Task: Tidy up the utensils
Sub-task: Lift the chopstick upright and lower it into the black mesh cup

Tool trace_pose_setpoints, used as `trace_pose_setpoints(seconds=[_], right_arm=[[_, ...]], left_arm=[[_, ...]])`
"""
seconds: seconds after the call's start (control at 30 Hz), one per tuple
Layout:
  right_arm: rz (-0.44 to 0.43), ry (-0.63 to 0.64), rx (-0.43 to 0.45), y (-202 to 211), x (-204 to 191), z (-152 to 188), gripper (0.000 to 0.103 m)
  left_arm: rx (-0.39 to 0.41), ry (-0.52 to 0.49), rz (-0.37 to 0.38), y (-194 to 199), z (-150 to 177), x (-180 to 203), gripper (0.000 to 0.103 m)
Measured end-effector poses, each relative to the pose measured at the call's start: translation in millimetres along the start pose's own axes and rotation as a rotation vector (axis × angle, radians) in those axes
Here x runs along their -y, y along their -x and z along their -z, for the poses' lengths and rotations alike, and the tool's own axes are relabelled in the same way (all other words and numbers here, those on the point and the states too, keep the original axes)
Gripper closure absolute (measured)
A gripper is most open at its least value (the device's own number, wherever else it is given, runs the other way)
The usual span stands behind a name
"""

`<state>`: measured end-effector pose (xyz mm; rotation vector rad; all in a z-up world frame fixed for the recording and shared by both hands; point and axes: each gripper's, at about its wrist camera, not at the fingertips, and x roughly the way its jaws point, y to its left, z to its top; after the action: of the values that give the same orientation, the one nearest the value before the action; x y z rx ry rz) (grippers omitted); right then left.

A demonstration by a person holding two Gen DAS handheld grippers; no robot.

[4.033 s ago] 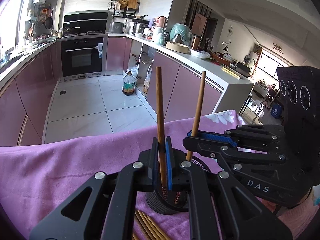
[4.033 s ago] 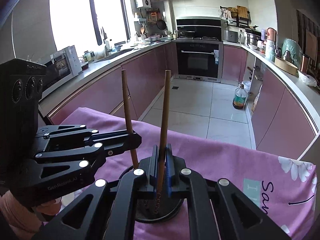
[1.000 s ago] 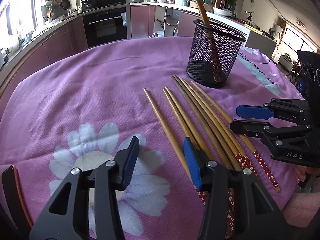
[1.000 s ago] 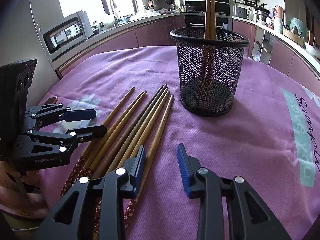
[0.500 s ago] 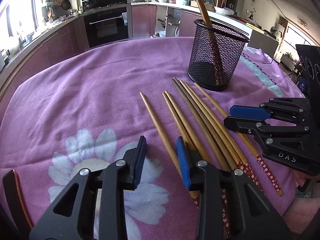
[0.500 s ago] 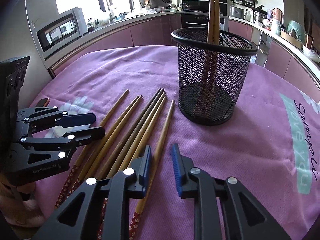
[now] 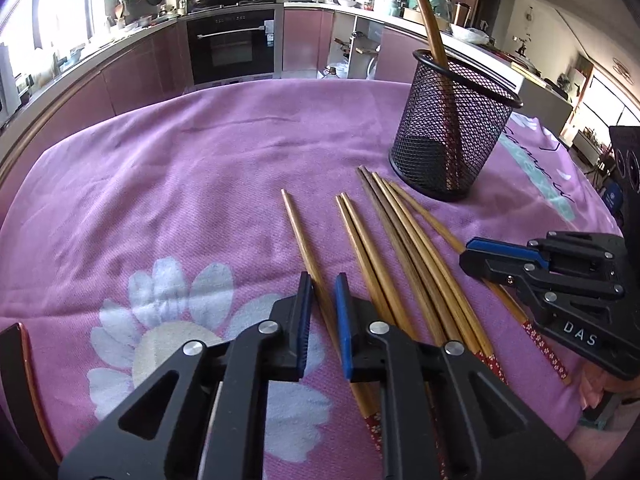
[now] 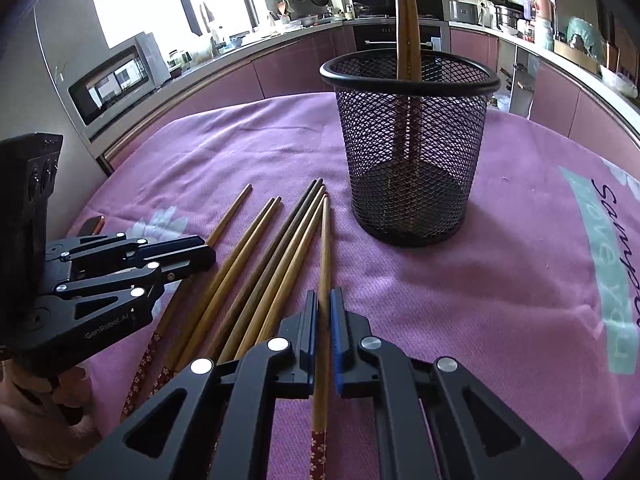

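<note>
Several wooden chopsticks (image 7: 400,240) lie side by side on the purple cloth, in front of a black mesh cup (image 7: 452,140) that holds two upright chopsticks (image 8: 408,20). My left gripper (image 7: 322,280) is closing its jaws on the leftmost chopstick (image 7: 298,224), and the blue pads sit against its sides. My right gripper (image 8: 324,298) is closing on the rightmost chopstick (image 8: 326,240), pinched between its pads. Both chopsticks rest on the cloth. Each gripper shows in the other's view: the right gripper (image 7: 466,258) and the left gripper (image 8: 202,260).
The purple cloth (image 7: 160,200) with a white flower print covers a round table. A dark flat object with a reddish edge (image 7: 16,360) lies at the near left. Kitchen counters, an oven (image 7: 232,44) and a microwave (image 8: 116,80) stand beyond the table's far edge.
Both grippers' jaws went from wide open to closed around one chopstick each. Four seconds ago each held a chopstick over the cup; those two stand in it now.
</note>
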<state>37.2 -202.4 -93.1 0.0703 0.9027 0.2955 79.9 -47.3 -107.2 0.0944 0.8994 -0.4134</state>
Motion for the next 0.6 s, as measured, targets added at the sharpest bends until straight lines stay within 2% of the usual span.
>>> trace_pose_setpoints(seconds=[0.17, 0.6], right_arm=[[-0.031, -0.013, 0.006, 2, 2, 1, 0.098], [-0.123, -0.038, 0.043, 16, 2, -1, 0.098]], left_arm=[[0.001, 0.031, 0.017, 1, 0, -3, 0.095], [0.030, 0.046, 0.074, 18, -3, -8, 0.095]])
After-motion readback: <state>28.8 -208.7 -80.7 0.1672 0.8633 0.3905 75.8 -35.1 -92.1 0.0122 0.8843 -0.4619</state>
